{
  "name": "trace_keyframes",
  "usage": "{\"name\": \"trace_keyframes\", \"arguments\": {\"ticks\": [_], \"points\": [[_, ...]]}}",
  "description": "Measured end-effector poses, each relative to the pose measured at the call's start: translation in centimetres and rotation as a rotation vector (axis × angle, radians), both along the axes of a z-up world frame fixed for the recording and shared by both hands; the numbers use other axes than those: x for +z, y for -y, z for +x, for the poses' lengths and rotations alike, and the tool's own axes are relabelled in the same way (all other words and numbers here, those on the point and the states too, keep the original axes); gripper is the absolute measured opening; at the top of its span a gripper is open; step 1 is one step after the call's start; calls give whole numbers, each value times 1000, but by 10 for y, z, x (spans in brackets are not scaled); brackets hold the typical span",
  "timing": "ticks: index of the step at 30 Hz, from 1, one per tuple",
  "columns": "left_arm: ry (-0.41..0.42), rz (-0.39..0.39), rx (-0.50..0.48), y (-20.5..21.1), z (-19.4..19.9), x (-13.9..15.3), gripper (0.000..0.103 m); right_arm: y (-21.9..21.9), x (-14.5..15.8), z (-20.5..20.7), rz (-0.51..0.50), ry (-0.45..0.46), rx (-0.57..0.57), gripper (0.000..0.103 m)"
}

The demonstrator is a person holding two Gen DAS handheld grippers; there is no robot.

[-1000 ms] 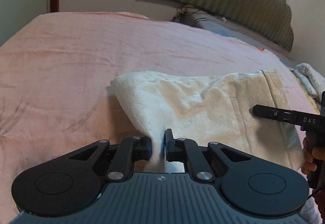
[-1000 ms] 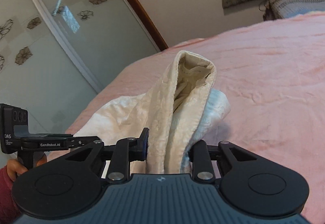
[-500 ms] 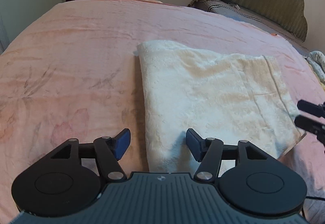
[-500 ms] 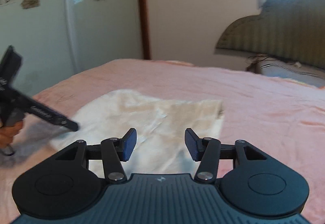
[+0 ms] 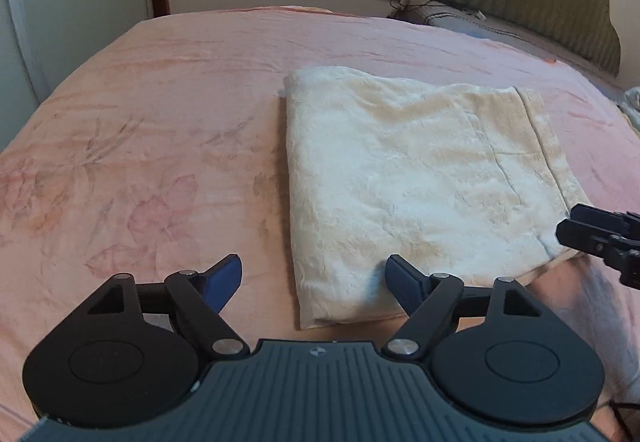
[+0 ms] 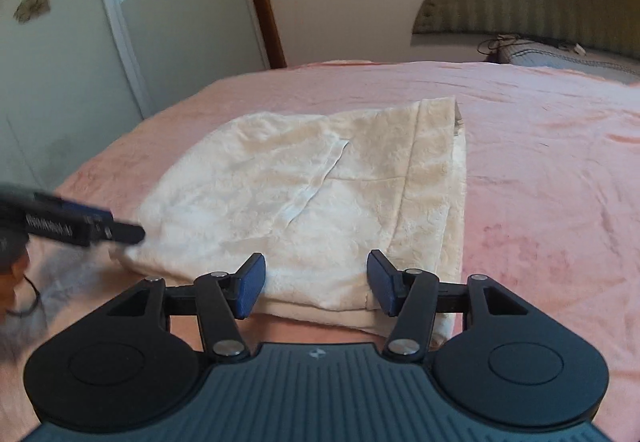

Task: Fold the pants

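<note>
Pants folded, released.
Pants (image 5: pixel 404 185) lie as a flat rectangle on bed (image 5: pixel 160 121); jaws of my left gripper (image 5: pixel 314 276) and right gripper (image 6: pixel 316 280) opening, empty. Little remains.

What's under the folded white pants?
The pants lie flat on a pink blanket, which shows all around them. Their own lower layers peek out at the edges; anything else underneath is covered.

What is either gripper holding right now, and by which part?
Nothing. The left gripper and right gripper are both opening, their pads clear of the folded pants lying on the bed.
</note>
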State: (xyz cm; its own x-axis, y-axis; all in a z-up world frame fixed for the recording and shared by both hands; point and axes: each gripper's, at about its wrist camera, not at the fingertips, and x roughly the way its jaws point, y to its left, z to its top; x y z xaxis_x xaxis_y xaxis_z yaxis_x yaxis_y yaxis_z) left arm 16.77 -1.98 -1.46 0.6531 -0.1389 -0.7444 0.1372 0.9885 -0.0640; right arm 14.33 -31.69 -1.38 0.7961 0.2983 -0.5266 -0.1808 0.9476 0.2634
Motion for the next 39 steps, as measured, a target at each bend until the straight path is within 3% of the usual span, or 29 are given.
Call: {"name": "trace_keyframes", "arguments": {"ticks": [3, 5, 7, 9, 16, 21, 28, 31, 33, 35, 39], "points": [[12, -8, 7, -1, -8, 5, 81, -5, 20, -25, 27, 96, -32, 56], [21, 10, 6, 2, -14, 7, 82, -12, 27, -38, 40, 104, -20, 56], [19, 11, 8, 4, -20, 7, 82, -20, 24, -49, 52, 80, -6, 60], [13, 8, 9, 7, -26, 6, 82, -28, 16, -56, 41, 47, -19, 72], [-7, 7, 23, 8, -43, 2, 82, -35, -13, -65, 65, -94, -95, 76], [-8, 18, 41, 5, -55, -2, 84, -47, -13, -74, -4, -103, -96, 88], [15, 70, 30, 5, -69, -5, 90, -62, -5, -81, -44, -153, -119, 90], [40, 111, 19, 10, -75, -9, 93, -61, 14, -93, 100, -183, -113, 90], [49, 119, 24, 14, -74, -15, 93, -59, 24, -98, 202, -137, -36, 100], [44, 104, 35, 15, -74, -20, 93, -64, 27, -95, 136, -95, -55, 103], [73, 125, 44, 17, -78, -26, 94, -74, 5, -77, -144, -106, -182, 103]]}}
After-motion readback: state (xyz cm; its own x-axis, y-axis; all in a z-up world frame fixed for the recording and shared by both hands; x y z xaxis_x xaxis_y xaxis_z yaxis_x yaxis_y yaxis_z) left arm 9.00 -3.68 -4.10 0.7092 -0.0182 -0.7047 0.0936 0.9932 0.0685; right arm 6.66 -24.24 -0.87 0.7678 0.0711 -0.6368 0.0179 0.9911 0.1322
